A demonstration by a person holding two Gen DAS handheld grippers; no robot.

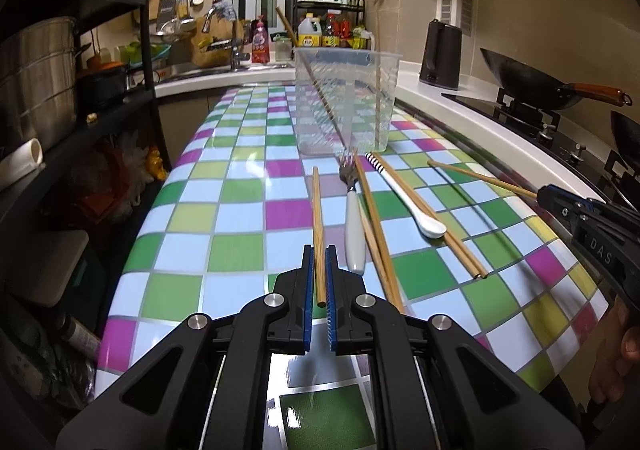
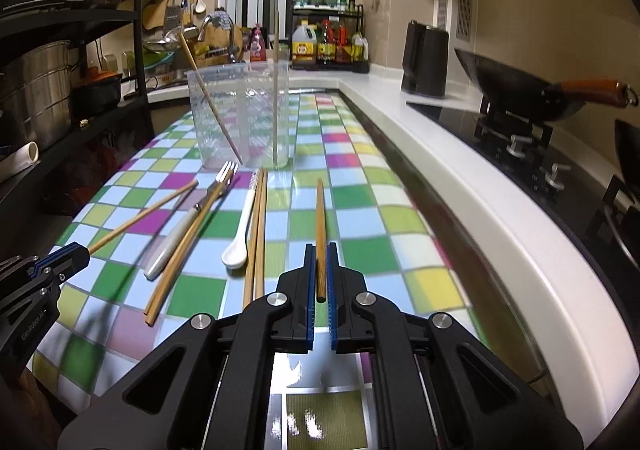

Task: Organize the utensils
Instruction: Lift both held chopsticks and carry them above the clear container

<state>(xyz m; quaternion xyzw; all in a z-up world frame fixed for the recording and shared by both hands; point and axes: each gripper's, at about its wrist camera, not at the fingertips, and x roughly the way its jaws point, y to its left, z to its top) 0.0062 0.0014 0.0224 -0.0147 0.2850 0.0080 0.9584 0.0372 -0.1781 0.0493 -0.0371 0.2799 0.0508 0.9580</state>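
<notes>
Left tool (image 1: pixel 319 250) and right tool (image 2: pixel 320 248) each clamp one chopstick (image 1: pixel 318 218) above the checkered table (image 1: pixel 240 210)

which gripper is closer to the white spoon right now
Right, I'd judge, though it's close. The right gripper, shut on a chopstick, sits just right of the white spoon. The left gripper, also holding a chopstick, is farther left, beyond the fork.

One chopstick (image 2: pixel 320 226) is clamped between the pads of the right tongs (image 2: pixel 320 274). A fork (image 2: pixel 188 222), a white spoon (image 2: pixel 241 234) and further chopsticks (image 2: pixel 256 242) are laid on the checkered counter (image 2: pixel 360 250) before a clear container (image 2: pixel 240 114).
</notes>
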